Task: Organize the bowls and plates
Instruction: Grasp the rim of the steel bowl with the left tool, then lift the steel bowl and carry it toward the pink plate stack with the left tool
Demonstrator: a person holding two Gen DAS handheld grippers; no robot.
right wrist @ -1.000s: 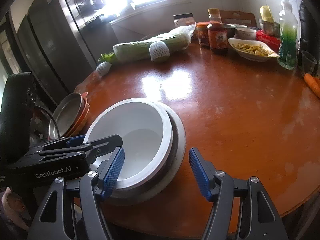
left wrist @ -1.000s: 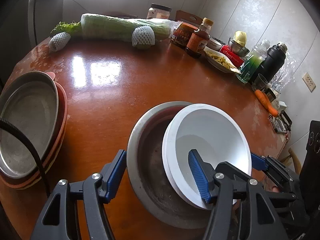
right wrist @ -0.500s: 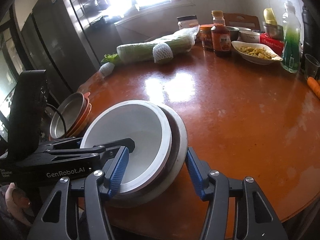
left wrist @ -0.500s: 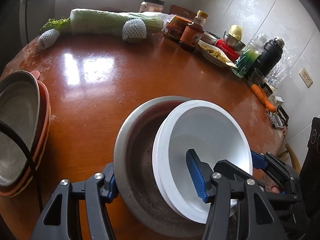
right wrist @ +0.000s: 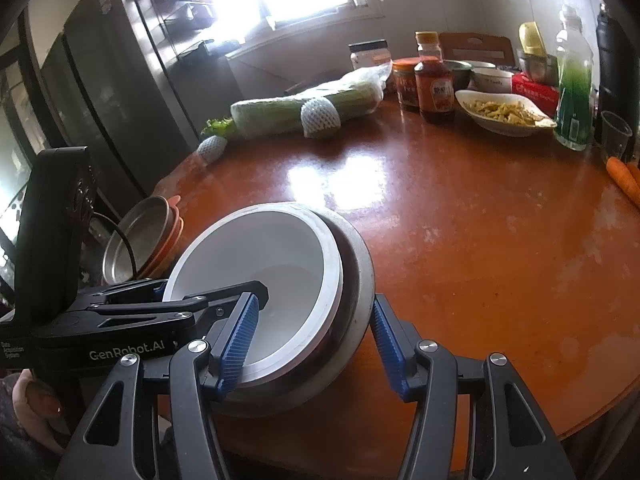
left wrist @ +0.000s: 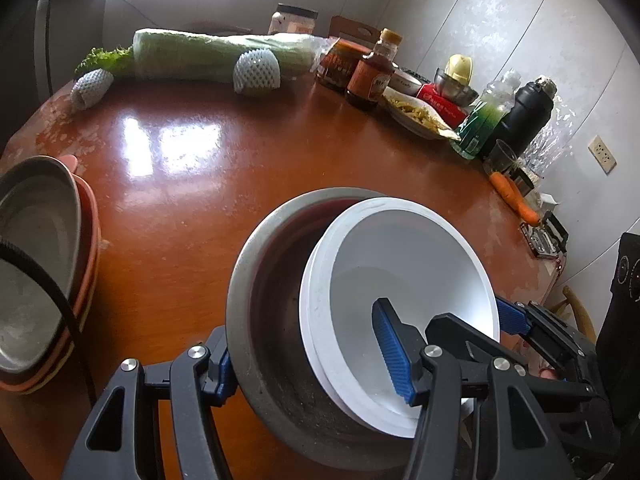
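Observation:
A white bowl (left wrist: 404, 280) (right wrist: 264, 264) sits nested in a grey metal bowl (left wrist: 268, 300) (right wrist: 356, 276) near the table's front edge. My left gripper (left wrist: 308, 364) straddles the stack's near rim, one finger outside the metal bowl, the other inside the white bowl, jaws still apart. My right gripper (right wrist: 312, 344) straddles the opposite rim the same way, open. A stack of a metal plate on orange plates (left wrist: 36, 260) (right wrist: 144, 236) sits at the table's left edge.
Along the far side of the round wooden table (left wrist: 200, 184) lie wrapped greens (left wrist: 212, 56), sauce jars (left wrist: 368, 76), a dish of food (left wrist: 416, 114), a green bottle (left wrist: 484, 120), a black flask (left wrist: 528, 116) and carrots (left wrist: 514, 200).
Both grippers have moved in onto the bowl stack, each now with a finger on either side of the rim. The bowls look closer and slightly tilted.

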